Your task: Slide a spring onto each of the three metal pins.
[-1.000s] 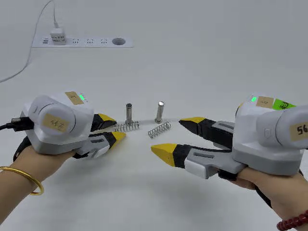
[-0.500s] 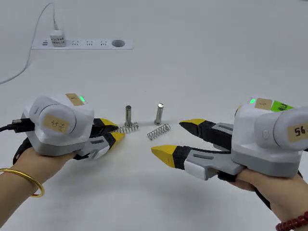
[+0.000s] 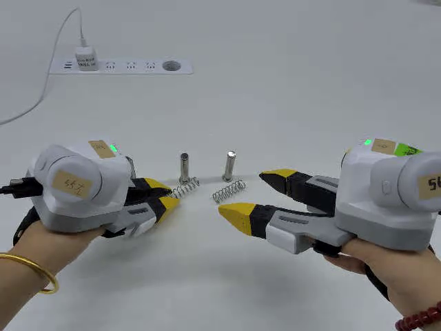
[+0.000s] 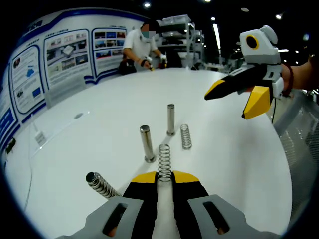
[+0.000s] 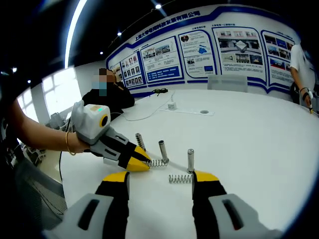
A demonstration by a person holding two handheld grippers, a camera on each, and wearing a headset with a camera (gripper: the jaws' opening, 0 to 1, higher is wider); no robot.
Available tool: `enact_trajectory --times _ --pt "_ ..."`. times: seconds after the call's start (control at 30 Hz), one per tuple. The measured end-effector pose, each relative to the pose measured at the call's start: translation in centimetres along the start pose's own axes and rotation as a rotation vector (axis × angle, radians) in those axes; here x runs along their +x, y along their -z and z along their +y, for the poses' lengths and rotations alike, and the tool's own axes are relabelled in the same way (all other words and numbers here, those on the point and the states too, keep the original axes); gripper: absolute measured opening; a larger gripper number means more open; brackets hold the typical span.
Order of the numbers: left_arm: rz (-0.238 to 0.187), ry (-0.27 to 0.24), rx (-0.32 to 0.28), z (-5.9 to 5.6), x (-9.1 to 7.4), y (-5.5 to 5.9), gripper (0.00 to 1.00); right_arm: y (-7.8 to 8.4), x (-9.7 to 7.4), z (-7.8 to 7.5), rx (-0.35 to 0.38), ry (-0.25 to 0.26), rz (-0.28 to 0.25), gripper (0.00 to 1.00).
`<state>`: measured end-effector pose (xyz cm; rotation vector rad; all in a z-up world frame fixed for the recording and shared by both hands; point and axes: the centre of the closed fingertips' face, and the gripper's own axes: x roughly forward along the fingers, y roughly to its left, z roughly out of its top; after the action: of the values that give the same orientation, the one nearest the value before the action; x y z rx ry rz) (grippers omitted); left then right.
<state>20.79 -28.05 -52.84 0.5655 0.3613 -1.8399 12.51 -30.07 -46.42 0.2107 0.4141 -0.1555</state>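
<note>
Now, spring-on-pin step — left gripper (image 3: 167, 194) pinched on a spring (image 4: 164, 158), bare pin (image 4: 146, 143) upright just beyond at 11 o'clock; right gripper (image 3: 244, 192) spread wide, empty — next likely needs it lifted and aligned over the pin top.

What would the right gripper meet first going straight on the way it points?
Most likely the loose spring lying on the table just ahead of the right gripper, jaws open, a bare pin right behind it. Its height is unclear, so it might pass over.
</note>
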Motion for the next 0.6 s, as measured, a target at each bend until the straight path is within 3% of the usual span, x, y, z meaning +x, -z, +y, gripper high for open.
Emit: enact_trajectory --times 0.37,0.6 --pt "-0.080 -0.006 0.006 -1.8 -2.4 -2.2 0.10 -2.0 0.0 0.5 0.080 -0.027 -0.058 0.49" --pt "-0.150 -0.021 -0.022 -2.4 -4.2 -3.6 0.10 -3.6 0.5 1.2 0.159 -0.079 -0.100 0.46"
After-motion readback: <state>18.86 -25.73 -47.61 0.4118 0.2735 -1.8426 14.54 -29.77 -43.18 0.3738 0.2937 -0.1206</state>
